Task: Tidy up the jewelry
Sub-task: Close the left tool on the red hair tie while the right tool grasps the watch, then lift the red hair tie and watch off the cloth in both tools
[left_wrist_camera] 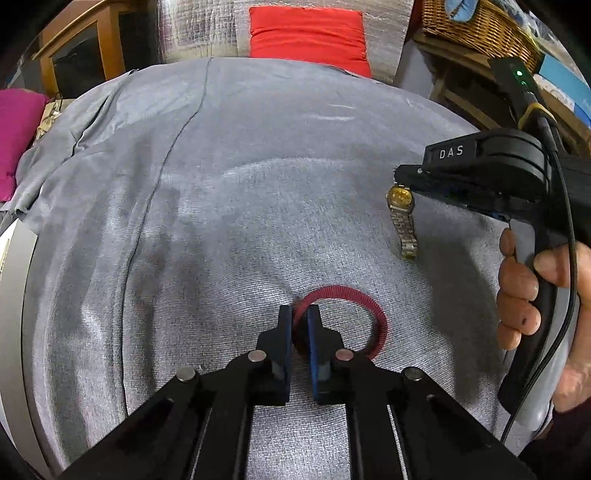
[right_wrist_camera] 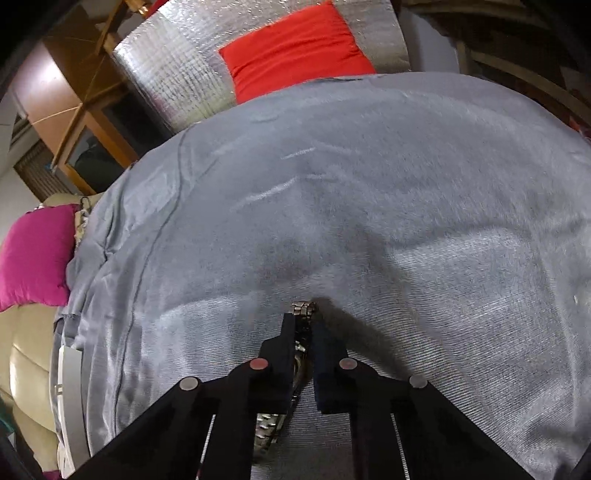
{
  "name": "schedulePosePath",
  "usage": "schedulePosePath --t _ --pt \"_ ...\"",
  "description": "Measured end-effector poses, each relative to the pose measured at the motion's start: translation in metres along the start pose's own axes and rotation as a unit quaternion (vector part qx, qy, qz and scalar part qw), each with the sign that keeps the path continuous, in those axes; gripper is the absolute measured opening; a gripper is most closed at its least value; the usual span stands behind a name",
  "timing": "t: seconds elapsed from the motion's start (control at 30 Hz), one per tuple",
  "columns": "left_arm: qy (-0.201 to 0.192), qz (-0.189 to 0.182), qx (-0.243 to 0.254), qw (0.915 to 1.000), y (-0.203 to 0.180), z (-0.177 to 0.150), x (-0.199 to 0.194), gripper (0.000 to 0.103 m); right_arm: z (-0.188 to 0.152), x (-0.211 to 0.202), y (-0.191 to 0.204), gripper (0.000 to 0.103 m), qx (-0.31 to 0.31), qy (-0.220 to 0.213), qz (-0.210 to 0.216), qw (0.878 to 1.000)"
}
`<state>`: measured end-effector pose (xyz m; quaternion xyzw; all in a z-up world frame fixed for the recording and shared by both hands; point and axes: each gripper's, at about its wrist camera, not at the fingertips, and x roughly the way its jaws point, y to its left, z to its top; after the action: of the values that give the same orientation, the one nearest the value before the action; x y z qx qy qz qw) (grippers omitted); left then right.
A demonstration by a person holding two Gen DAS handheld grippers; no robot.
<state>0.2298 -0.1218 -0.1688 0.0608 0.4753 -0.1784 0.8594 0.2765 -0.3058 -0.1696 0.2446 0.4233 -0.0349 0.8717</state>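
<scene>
A red bangle (left_wrist_camera: 373, 314) lies on the grey cloth (left_wrist_camera: 229, 206). My left gripper (left_wrist_camera: 298, 314) is shut on the bangle's left rim, one finger inside the ring and one outside. A gold-faced wristwatch (left_wrist_camera: 402, 214) with a metal link band hangs from my right gripper (left_wrist_camera: 400, 181), its band end touching the cloth. In the right wrist view my right gripper (right_wrist_camera: 303, 325) is shut on the watch (right_wrist_camera: 303, 354), whose band shows between the fingers and below them.
A red cushion (left_wrist_camera: 308, 35) leans on a silver foil panel (right_wrist_camera: 177, 74) behind the table. A magenta cushion (right_wrist_camera: 35, 254) lies at the left. A wicker basket (left_wrist_camera: 476, 26) and wooden shelf stand at the back right. A silver edge (left_wrist_camera: 22, 295) shows at the left.
</scene>
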Motion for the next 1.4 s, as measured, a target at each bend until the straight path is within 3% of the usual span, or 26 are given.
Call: schedulePosePath --t 0.33,0.57,0.87,0.97,1.13,1.4 --pt "-0.024 0.000 -0.020 0.9995 0.016 -0.004 -0.022 0.006 -0.004 -0.028 0.022 0.002 -0.029 -0.038 0.057 0.997" --pt "-0.034 0.000 -0.051 0.9981 0.038 -0.008 -0.037 0.006 -0.004 -0.044 0.020 0.002 -0.025 -0.048 0.073 0.996" --pt "-0.034 0.004 -0.071 0.9969 0.053 -0.006 -0.036 0.006 0.003 -0.029 -0.010 0.006 0.025 -0.005 0.082 0.996" --pt "-0.032 0.003 -0.068 0.9972 0.051 -0.006 -0.035 0.006 0.003 -0.017 -0.004 0.008 0.010 0.006 0.067 0.998" --pt "-0.024 0.004 -0.063 0.9977 0.047 -0.006 -0.033 0.006 0.003 0.002 0.003 0.032 -0.006 0.017 0.030 0.999" --pt "-0.020 0.011 -0.066 0.9976 0.050 -0.007 -0.033 0.006 0.005 0.020 0.018 0.033 -0.051 0.003 -0.031 0.998"
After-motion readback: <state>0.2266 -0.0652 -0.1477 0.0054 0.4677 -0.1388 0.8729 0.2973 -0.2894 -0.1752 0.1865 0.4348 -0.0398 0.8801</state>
